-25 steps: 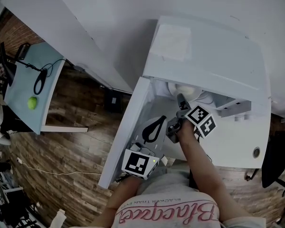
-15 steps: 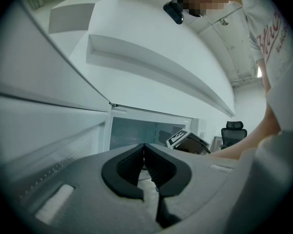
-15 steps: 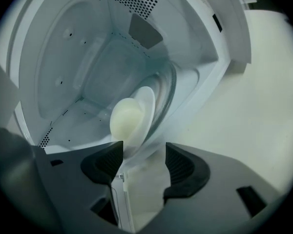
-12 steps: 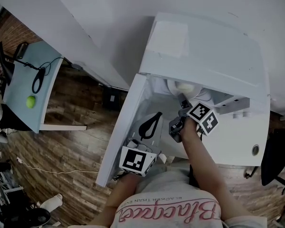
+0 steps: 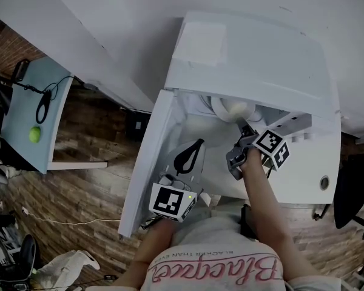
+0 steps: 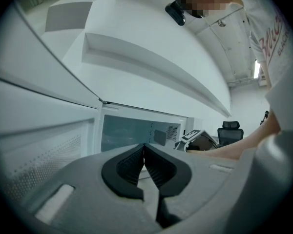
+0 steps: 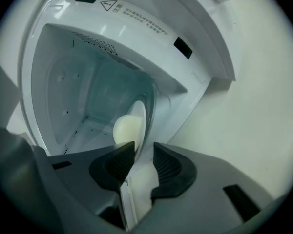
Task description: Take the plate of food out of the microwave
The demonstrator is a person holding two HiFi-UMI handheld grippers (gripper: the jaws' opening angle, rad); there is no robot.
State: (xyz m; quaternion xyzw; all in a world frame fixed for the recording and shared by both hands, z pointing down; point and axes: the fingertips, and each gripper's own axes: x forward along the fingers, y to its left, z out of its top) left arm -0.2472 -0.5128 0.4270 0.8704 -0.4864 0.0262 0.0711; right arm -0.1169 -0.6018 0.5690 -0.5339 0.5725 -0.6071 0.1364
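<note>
Microwave: a white microwave [image 5: 255, 53] stood with its door [image 5: 144, 171] swung wide open to the left
Plate: the plate [image 7: 139, 116] sat inside the microwave's cavity, close to the front opening, with a pale round lump of food [image 7: 124, 128] on it
Right hand-held gripper: the right hand-held gripper [image 7: 144, 147] reached into the opening, angled downward; its jaws stood partly apart and had just been closing, with the plate's near rim between the pads, which were not seen pressing on it
Left hand-held gripper: the left hand-held gripper [image 6: 144, 152] was held low beside the inner face of the open door, well apart from the plate, its jaws together with nothing between them
Person: a forearm [image 5: 261, 199] ran from the shirt up to the right hand-held gripper
Surroundings: a pale blue counter [image 5: 51, 139] off to the left carried a small green ball [image 5: 34, 134], above a wooden floor [image 5: 91, 187]
</note>
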